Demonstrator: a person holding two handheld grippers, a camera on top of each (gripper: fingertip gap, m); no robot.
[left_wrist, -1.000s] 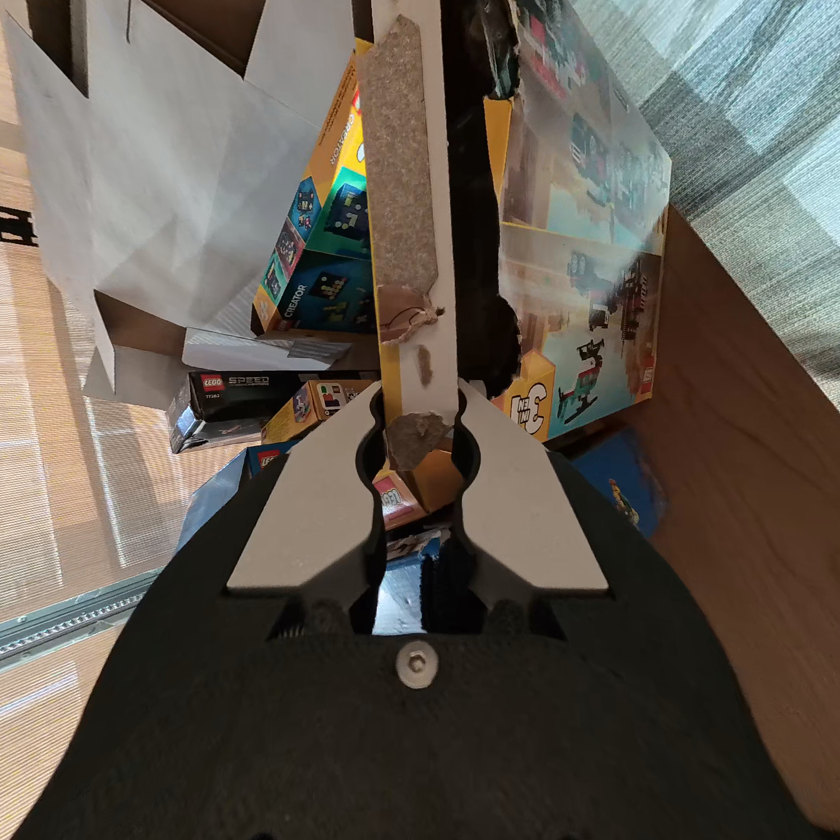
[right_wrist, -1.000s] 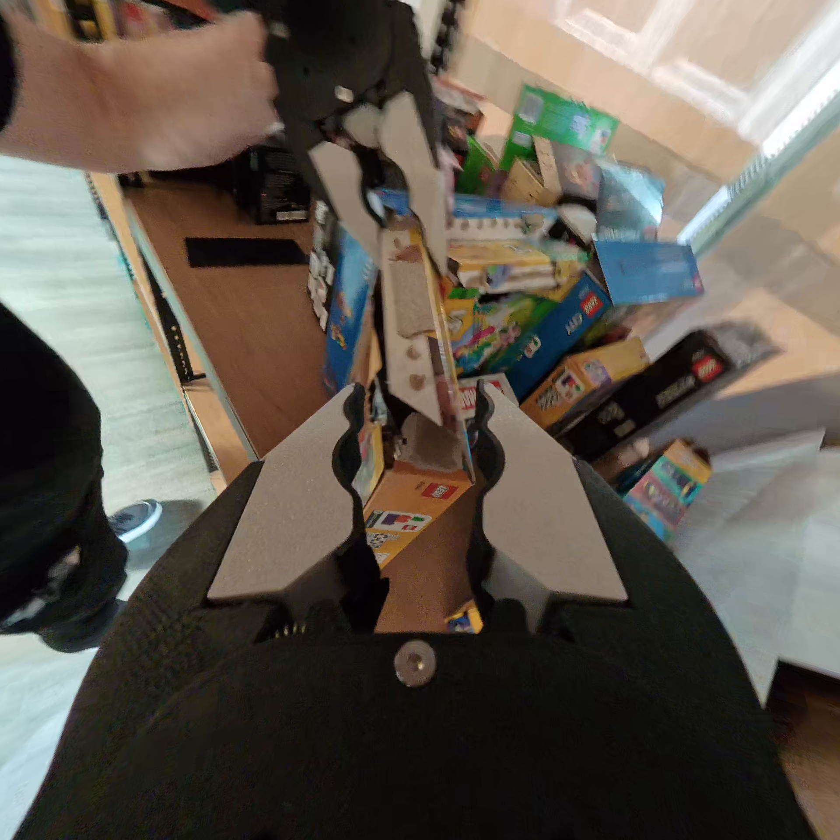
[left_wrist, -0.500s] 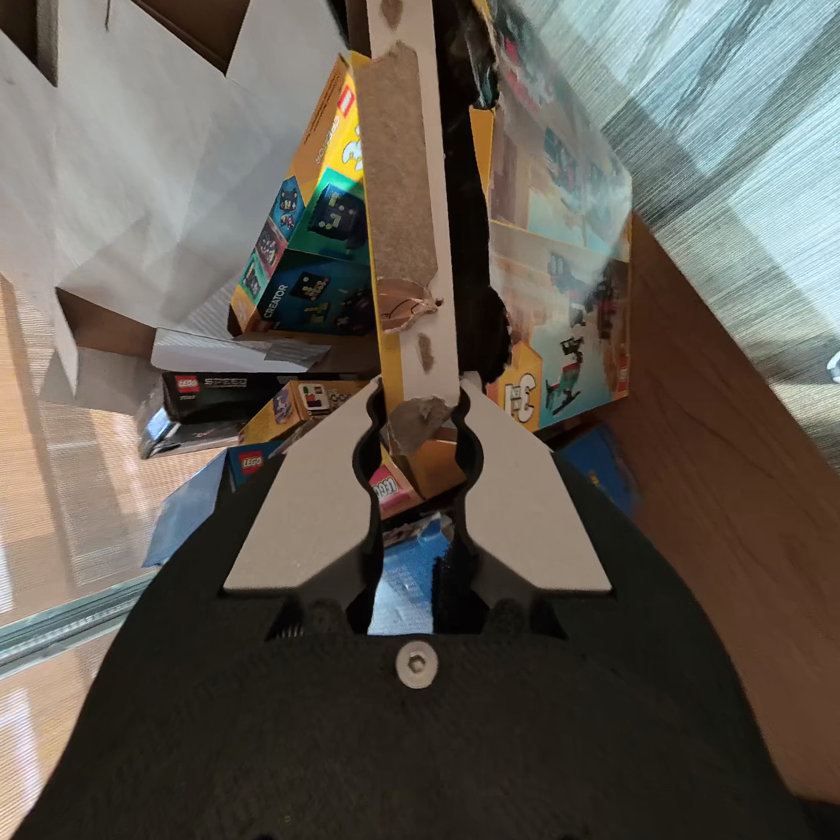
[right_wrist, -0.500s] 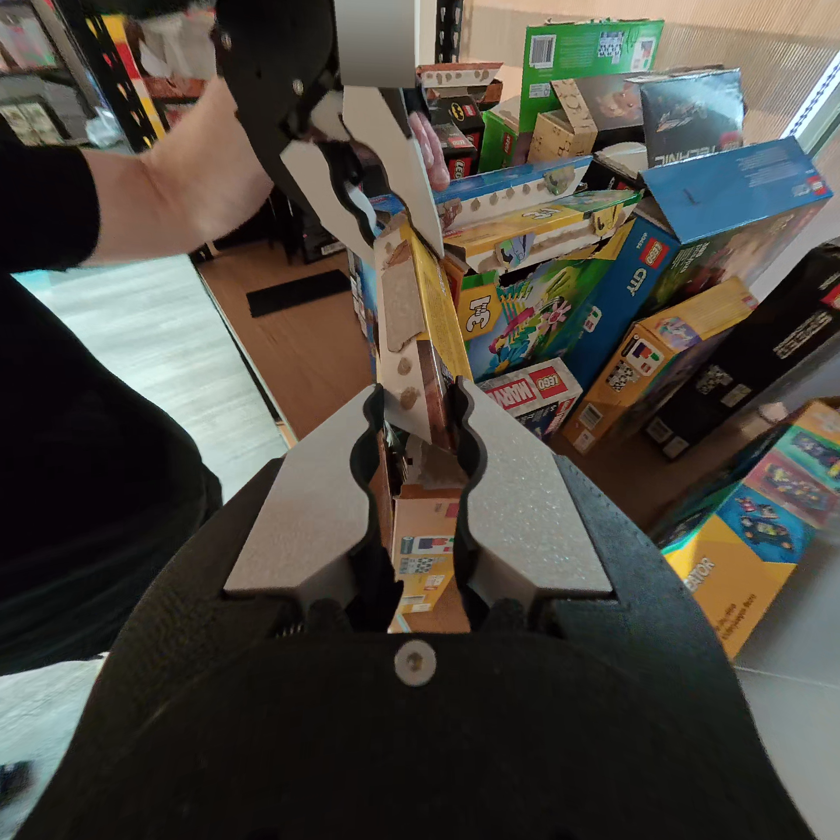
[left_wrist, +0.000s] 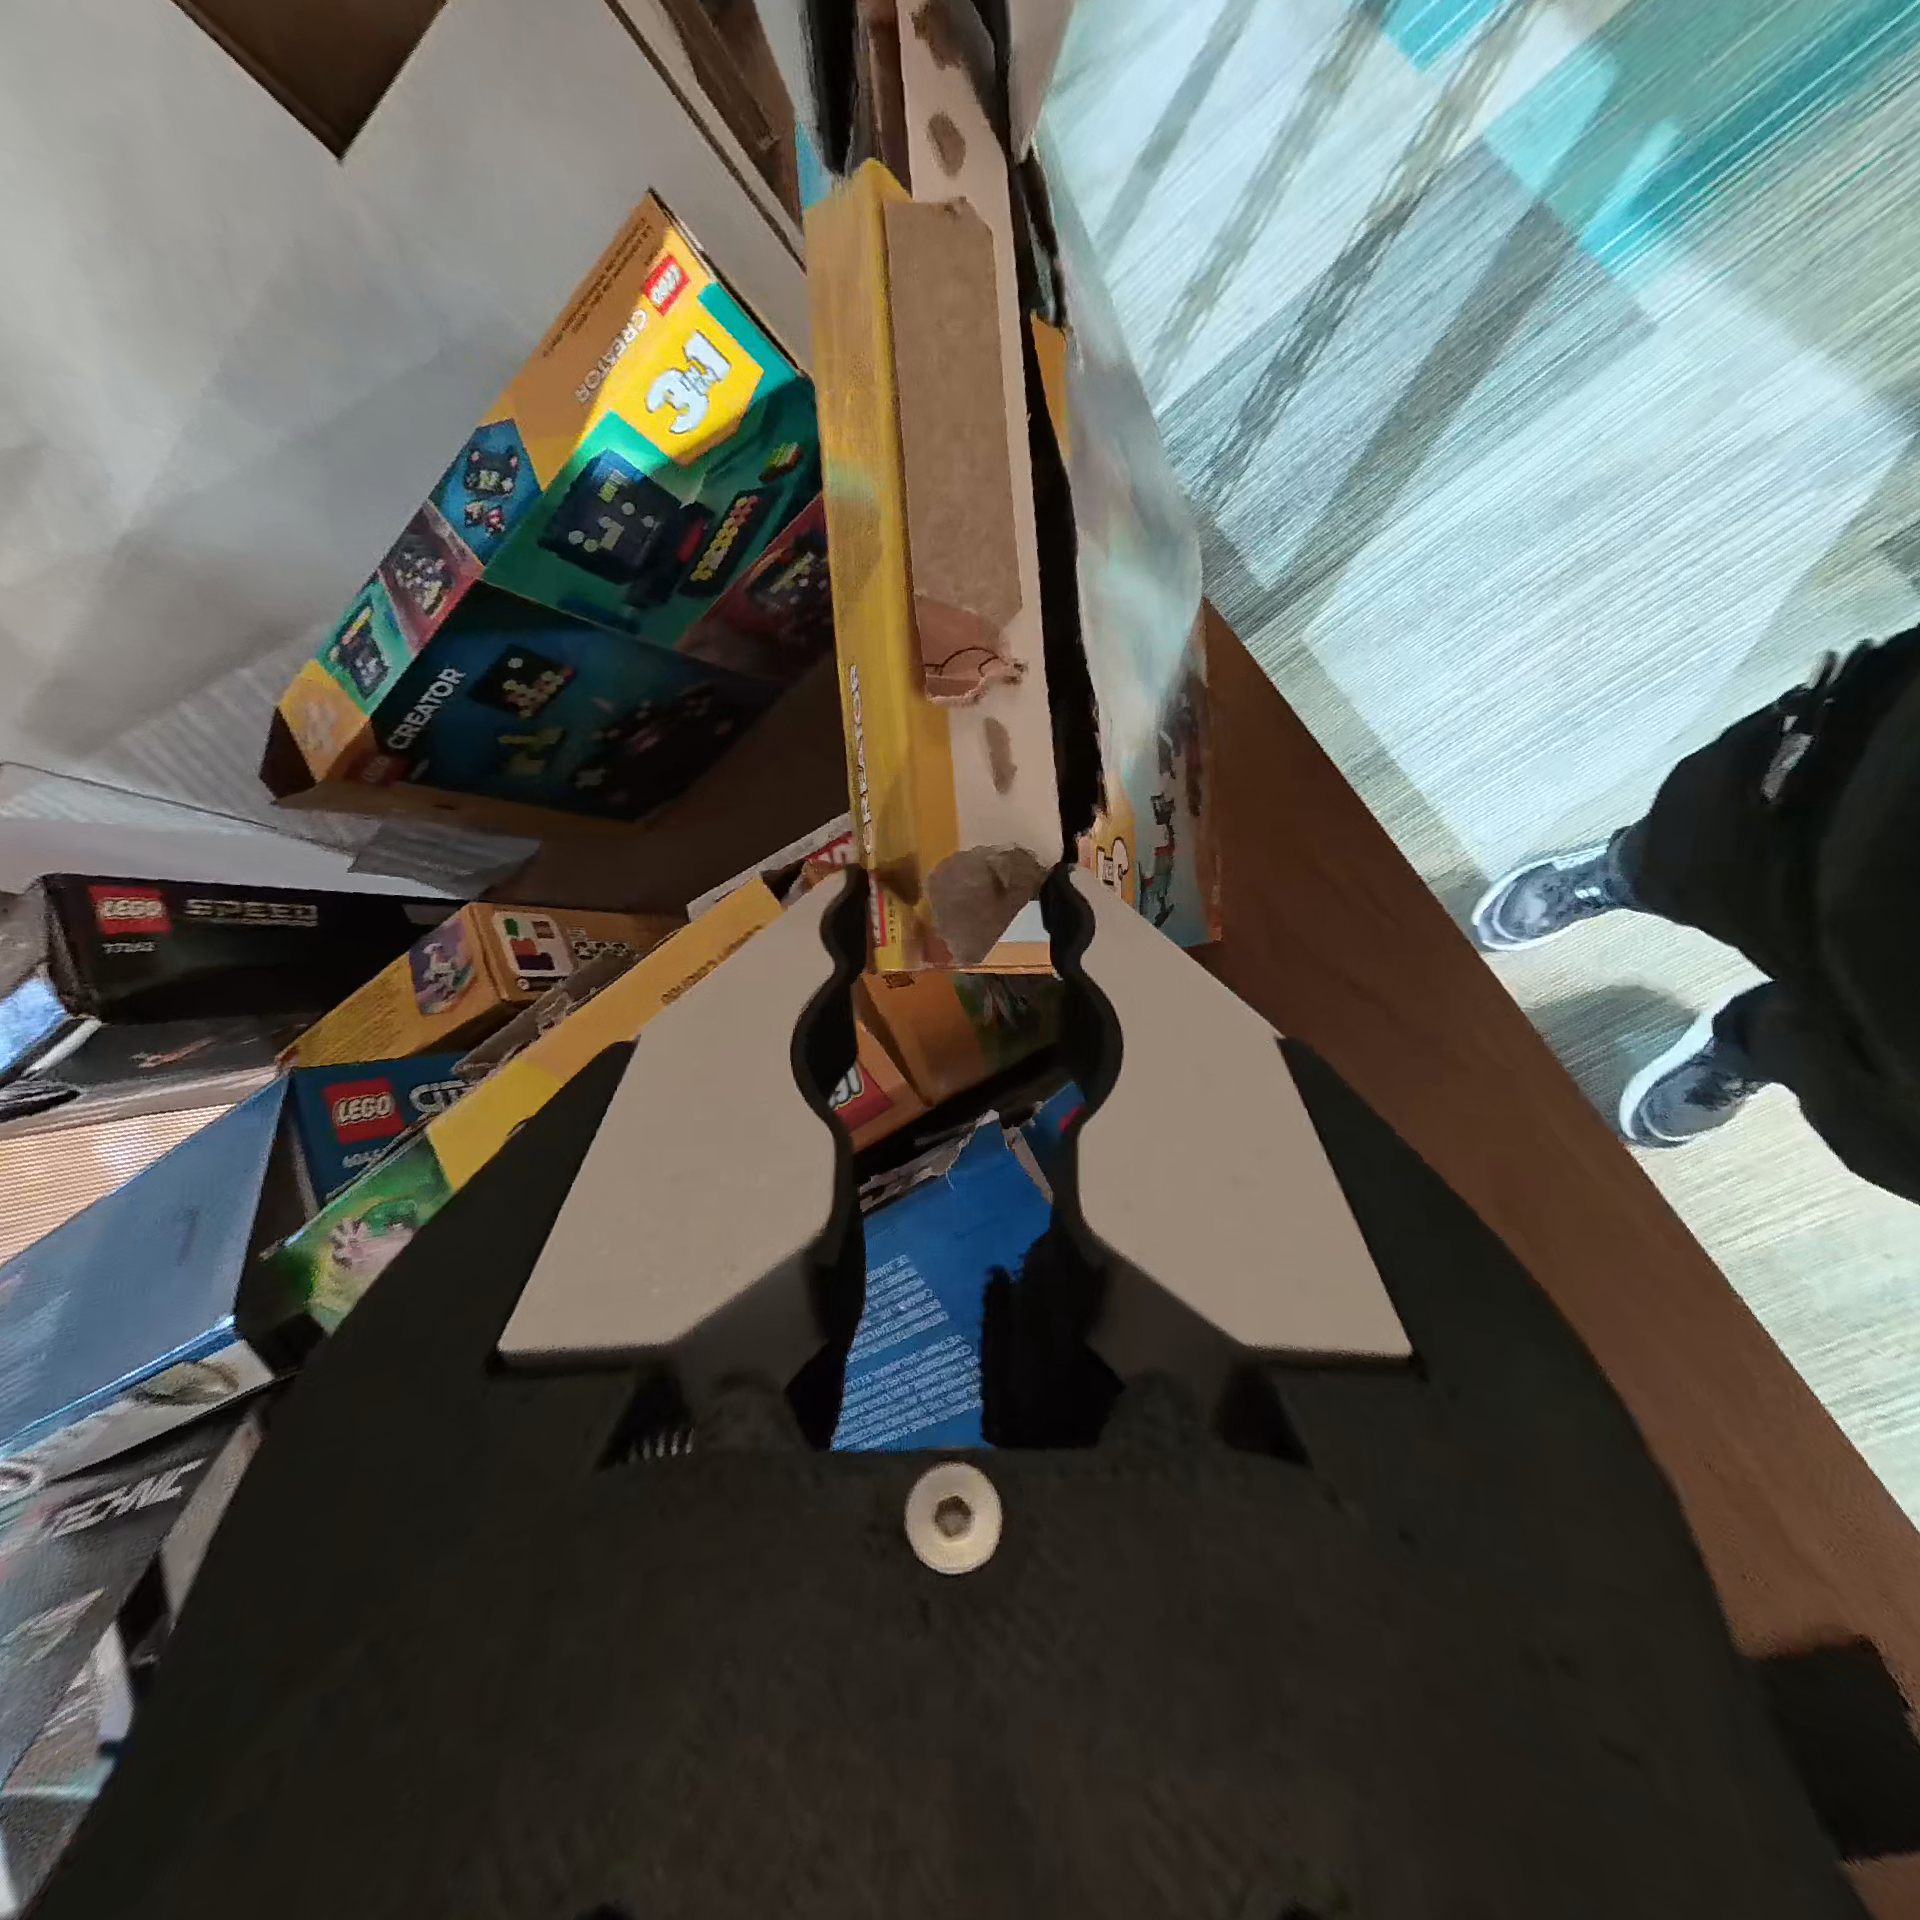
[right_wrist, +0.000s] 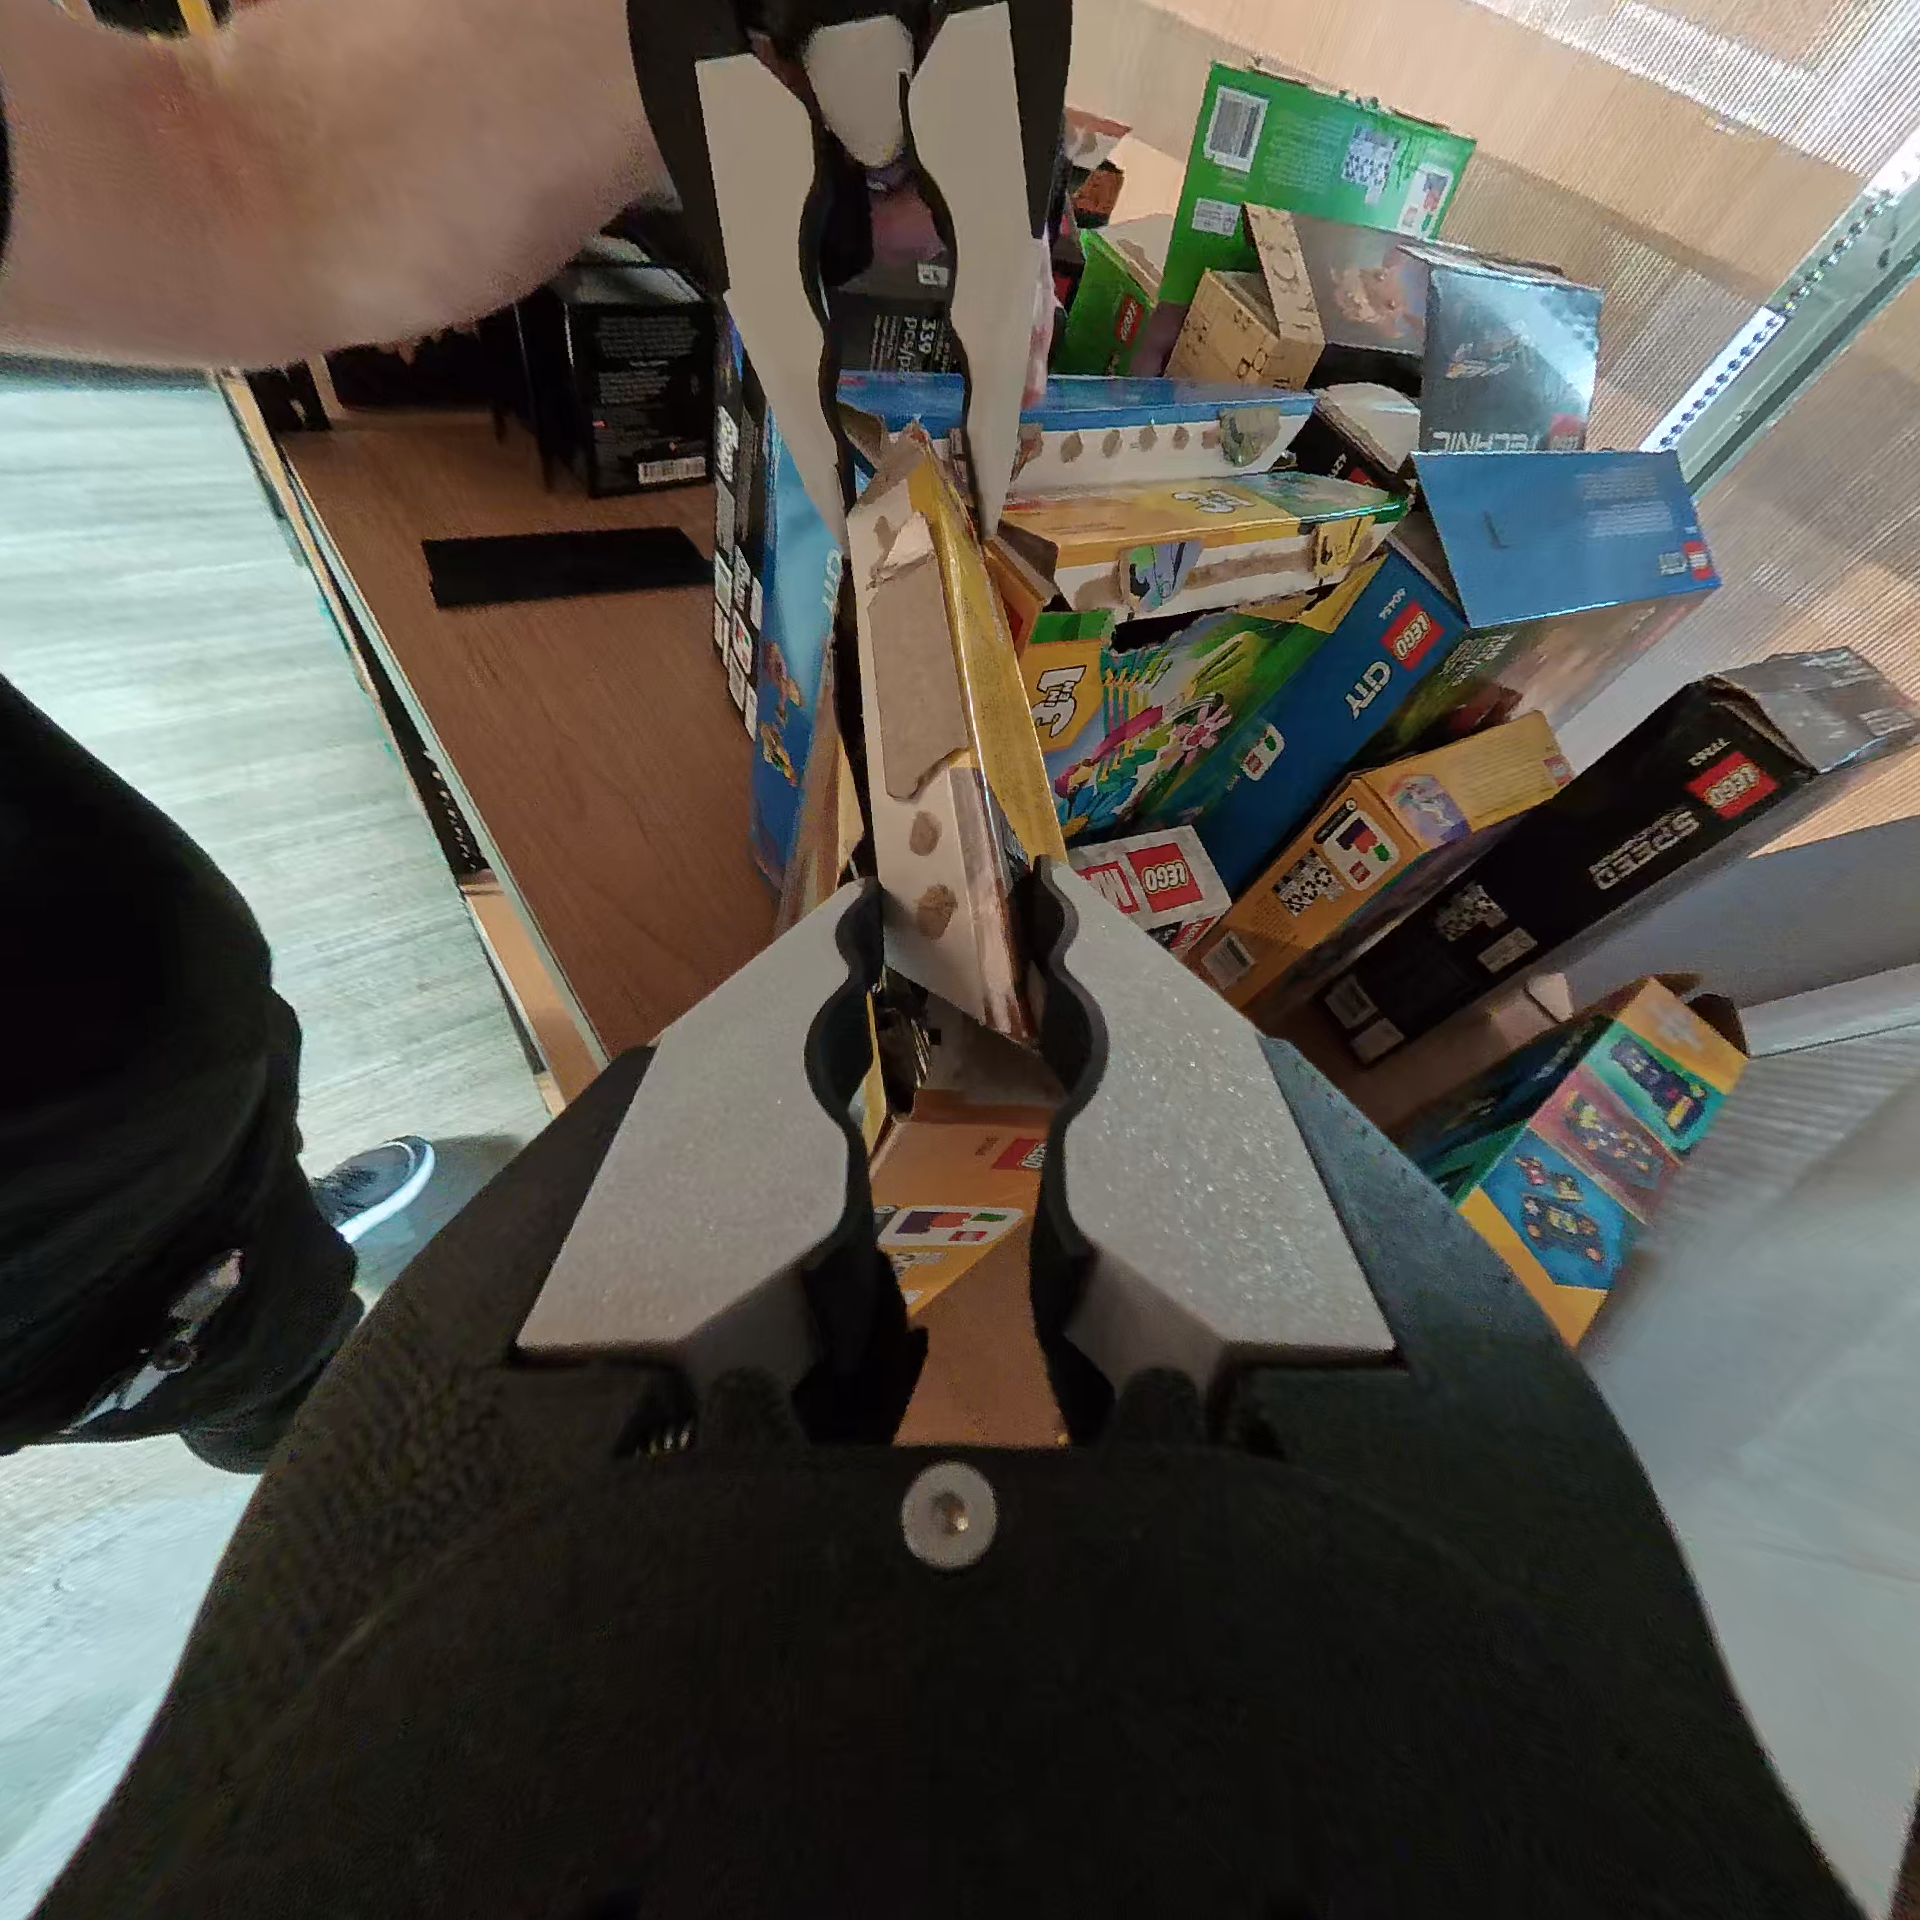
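Claws are both clamping the yellow box (right_wrist: 940, 727), left claw (left_wrist: 951, 914) and right claw (right_wrist: 956, 935) gripping opposite ends, so pressure should be staying even.

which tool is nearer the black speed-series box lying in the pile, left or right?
Neither clearly. The left tool and right tool grip opposite ends of the same yellow box, held above the pile; the black box lies off to one side of both.
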